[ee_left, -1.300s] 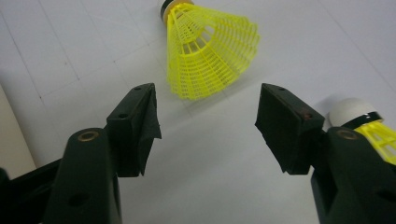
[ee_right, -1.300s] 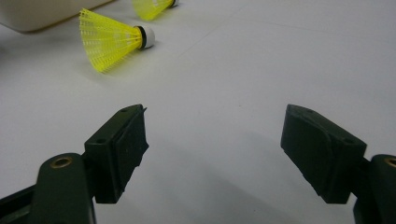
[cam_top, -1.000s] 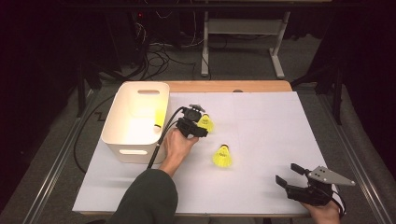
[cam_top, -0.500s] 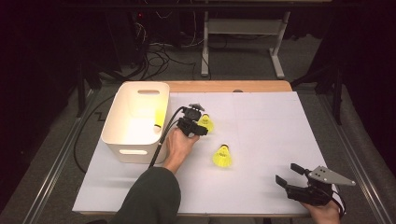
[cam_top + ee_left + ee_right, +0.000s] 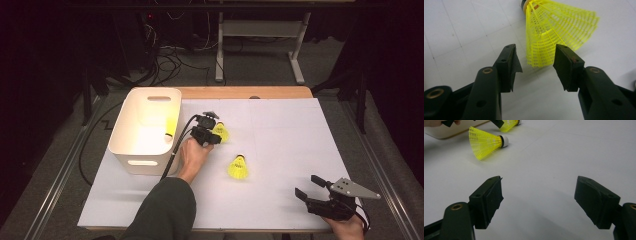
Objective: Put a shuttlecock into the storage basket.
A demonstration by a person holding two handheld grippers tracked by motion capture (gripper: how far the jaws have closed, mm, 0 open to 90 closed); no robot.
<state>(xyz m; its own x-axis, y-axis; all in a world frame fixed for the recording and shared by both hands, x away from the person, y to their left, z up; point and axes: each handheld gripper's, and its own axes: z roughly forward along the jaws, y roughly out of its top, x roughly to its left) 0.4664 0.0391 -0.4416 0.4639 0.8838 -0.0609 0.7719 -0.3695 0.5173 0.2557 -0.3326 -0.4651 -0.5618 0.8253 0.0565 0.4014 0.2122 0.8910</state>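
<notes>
Yellow shuttlecock (image 5: 168, 127) lies in the bin (image 5: 125, 145). Left gripper (image 5: 536, 63) fingers, just closing, straddle a second (image 5: 559, 32), unclamped; a third (image 5: 238, 167) waits at 4 o'clock. Right gripper (image 5: 537, 200) idles, fingers apart.

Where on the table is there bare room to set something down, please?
The sheet's far right part, beyond the right gripper, is bare; so is the near-left strip below the white bin. It is crowded mid-table: the left gripper at one shuttlecock, another shuttlecock lying close by.
</notes>
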